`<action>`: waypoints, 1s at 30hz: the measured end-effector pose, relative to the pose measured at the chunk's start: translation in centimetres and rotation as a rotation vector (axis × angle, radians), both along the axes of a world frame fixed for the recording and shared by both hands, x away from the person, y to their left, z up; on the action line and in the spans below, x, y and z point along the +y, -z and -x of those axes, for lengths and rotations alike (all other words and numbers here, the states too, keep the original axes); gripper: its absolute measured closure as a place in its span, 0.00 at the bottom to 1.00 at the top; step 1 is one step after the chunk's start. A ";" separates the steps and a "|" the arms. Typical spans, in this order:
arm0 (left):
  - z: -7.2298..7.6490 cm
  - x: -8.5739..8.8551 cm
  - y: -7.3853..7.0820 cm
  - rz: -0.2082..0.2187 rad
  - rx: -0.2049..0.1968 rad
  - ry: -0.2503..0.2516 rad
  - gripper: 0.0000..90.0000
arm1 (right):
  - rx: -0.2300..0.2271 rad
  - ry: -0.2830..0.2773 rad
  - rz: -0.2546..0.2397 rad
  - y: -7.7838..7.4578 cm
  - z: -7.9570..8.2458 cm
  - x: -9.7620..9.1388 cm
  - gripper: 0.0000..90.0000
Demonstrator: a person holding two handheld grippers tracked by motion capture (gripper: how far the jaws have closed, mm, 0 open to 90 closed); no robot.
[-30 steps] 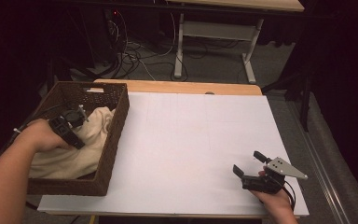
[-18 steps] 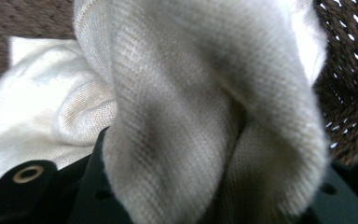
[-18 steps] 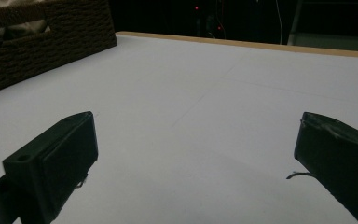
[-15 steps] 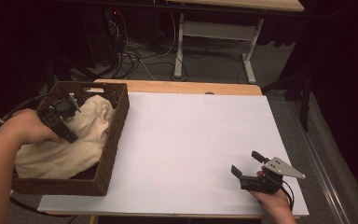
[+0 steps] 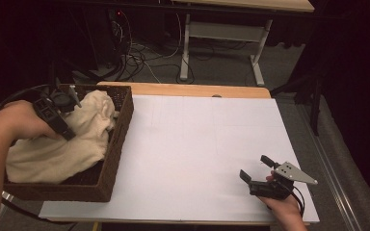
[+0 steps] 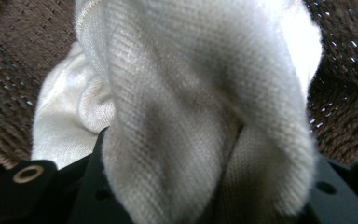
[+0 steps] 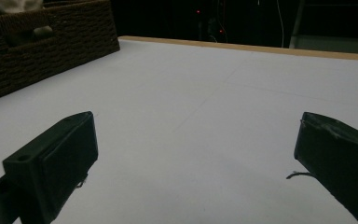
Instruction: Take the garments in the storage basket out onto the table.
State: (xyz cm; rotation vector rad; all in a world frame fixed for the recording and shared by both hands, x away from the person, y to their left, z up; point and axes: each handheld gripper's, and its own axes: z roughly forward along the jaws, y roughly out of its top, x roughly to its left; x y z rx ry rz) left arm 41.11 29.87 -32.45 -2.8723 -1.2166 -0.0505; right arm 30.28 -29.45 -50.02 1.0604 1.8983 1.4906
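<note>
Wicker, dark brown and tightly woven, is forming the basket (image 5: 118, 144) that is sitting at the left edge of the white counter (image 5: 197, 144), and a cream knitted cloth (image 5: 58, 154) is lying heaped inside it. In the high view the left tongs (image 5: 70, 98) are hanging over the far end of the basket, with the person's left hand (image 5: 19, 122) wrapped around their body and a black cable trailing off to the left. A peak of the cloth is standing up at those tongs, while the rest of it is spreading across the basket floor. In the left gripper view a thick fold of the cloth (image 6: 205, 116) is bulging up between the two black jaws and covering most of them, so the left tongs are clamped on the cloth; the brown weave of the basket (image 6: 9, 60) is showing behind it on both sides.

Moving right, the middle of the counter is lying bare. Near its front right corner the right tongs (image 5: 260, 168) are resting low over the white surface in the person's right hand (image 5: 282, 204), with a grey three-cornered plate on top. Their jaws are standing wide apart with nothing between them, as the right gripper view is showing, and the basket (image 7: 42, 46) is standing well apart from them at the far left of that view
</note>
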 end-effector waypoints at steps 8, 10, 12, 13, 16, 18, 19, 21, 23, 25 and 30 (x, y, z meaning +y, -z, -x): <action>0.1 -0.6 -2.8 -0.013 -0.033 0.016 0.66 | 0.001 0.001 -0.005 0.0 0.0 -0.1 0.00; 0.3 -0.6 -3.7 -0.013 -0.047 0.018 0.66 | 0.002 0.000 -0.001 0.0 0.0 -0.1 0.00; 0.4 -0.8 -4.4 -0.016 -0.052 0.020 0.66 | 0.001 -0.002 0.000 0.0 0.1 0.0 0.00; 0.5 -0.9 -4.7 -0.022 -0.054 0.025 0.66 | 0.000 -0.002 0.000 0.0 0.1 0.0 0.00; 0.7 -1.2 -5.5 -0.038 -0.060 0.035 0.66 | -0.003 -0.002 -0.002 -0.1 0.1 0.0 0.00; 0.8 -1.5 -6.1 -0.046 -0.062 0.034 0.66 | -0.005 -0.002 -0.002 -0.1 0.1 0.0 0.00; 0.8 -1.6 -6.4 -0.045 -0.068 0.037 0.66 | -0.004 -0.002 -0.003 -0.1 0.1 0.0 0.00; 0.8 -1.8 -7.0 -0.048 -0.079 0.040 0.66 | -0.005 -0.004 -0.003 -0.1 0.1 0.0 0.00; 0.9 -2.1 -7.6 -0.051 -0.090 0.042 0.66 | -0.005 -0.004 -0.004 -0.1 0.2 0.0 0.00; 0.9 -2.3 -8.2 -0.054 -0.098 0.048 0.66 | -0.007 -0.004 -0.004 -0.2 0.2 0.0 0.00; 1.0 -3.2 -9.5 -0.055 -0.119 0.073 0.66 | -0.005 -0.001 -0.006 -0.2 0.2 0.0 0.00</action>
